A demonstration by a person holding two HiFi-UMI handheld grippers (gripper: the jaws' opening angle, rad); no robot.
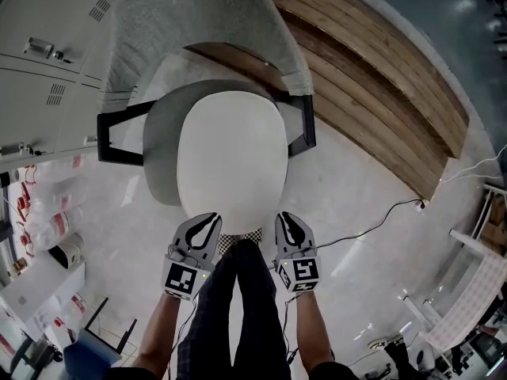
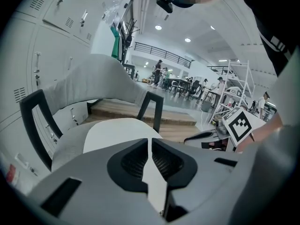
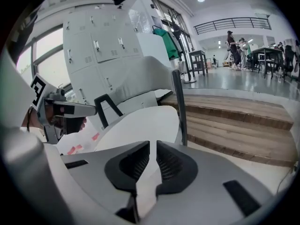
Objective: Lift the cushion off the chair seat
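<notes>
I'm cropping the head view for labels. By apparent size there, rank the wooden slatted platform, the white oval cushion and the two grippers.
1. Brown wooden slatted platform
2. White oval cushion
3. Left gripper and right gripper: these look alike, so unranked; both are also nearest the camera, which inflates them.

Cushion (image 1: 231, 161) front edge found unobstructed; both sides flanked by black armrests (image 1: 102, 139); rear closed off by grey backrest (image 1: 198, 18).
</notes>
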